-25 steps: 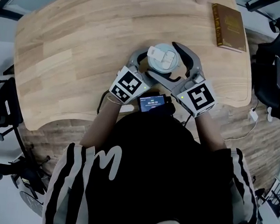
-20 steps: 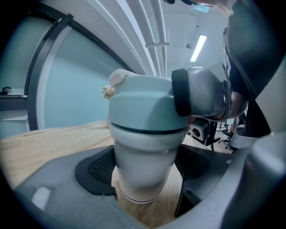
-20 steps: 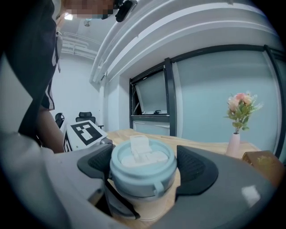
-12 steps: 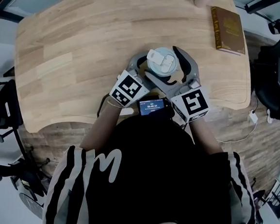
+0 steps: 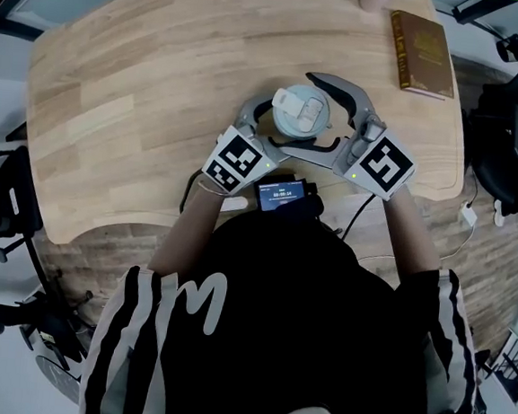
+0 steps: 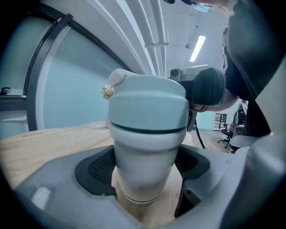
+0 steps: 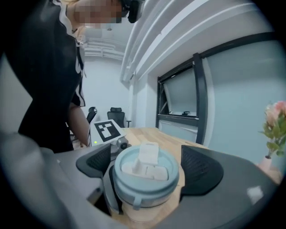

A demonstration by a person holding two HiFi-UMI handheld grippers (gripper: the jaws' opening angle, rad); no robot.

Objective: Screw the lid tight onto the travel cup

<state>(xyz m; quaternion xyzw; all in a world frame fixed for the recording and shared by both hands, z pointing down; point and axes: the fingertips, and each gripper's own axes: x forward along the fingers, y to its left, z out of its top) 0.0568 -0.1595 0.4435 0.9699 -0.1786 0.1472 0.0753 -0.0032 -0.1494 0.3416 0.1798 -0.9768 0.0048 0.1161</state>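
Note:
The pale blue-grey travel cup (image 5: 289,123) stands upright on the wooden table (image 5: 124,100), with its flip-top lid (image 5: 301,112) on top. My left gripper (image 5: 271,123) comes in from the near left and is shut on the cup body (image 6: 147,147), both pads (image 6: 100,167) pressing its lower part. My right gripper (image 5: 296,108) reaches in from the near right at lid height. Its jaws are opening, and the lid (image 7: 145,172) sits between the pads (image 7: 201,170) with a gap on the right side.
A brown book (image 5: 423,49) lies at the table's far right corner. A small device with a lit screen (image 5: 283,193) hangs at the person's chest, above the near table edge. A white cable (image 5: 465,220) trails off to the right. Office chairs stand around the table.
My right gripper has swung to the right and away from the person around the lid, and its jaws stand a little wider. The cup and the left gripper have stayed put.

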